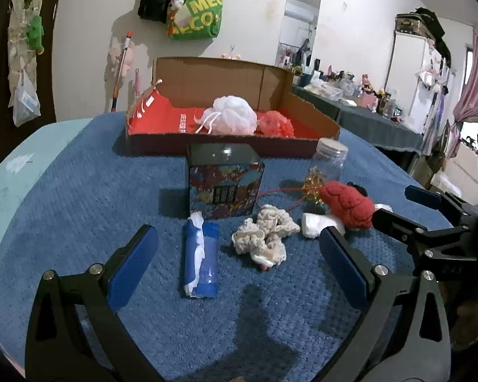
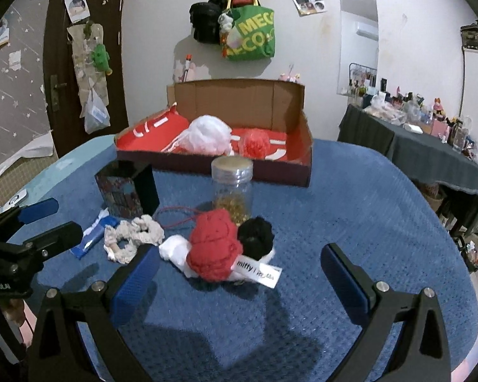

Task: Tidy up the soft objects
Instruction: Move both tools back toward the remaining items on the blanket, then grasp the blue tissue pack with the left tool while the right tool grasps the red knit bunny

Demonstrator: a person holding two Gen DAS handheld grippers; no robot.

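Okay, my left gripper (image 1: 239, 254) and right gripper (image 2: 240, 269) hover mid-bench, jaws apart, the red knitted toy (image 2: 215, 245) between the right's.

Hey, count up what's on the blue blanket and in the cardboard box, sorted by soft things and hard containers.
Soft things in the box: 2, the white pouf and the pink pouf
Soft things on the blanket: 3, the cream scrunchie, the red and white plush, the tissue pack
Hard containers: 2, the tin and the jar
Total: 7
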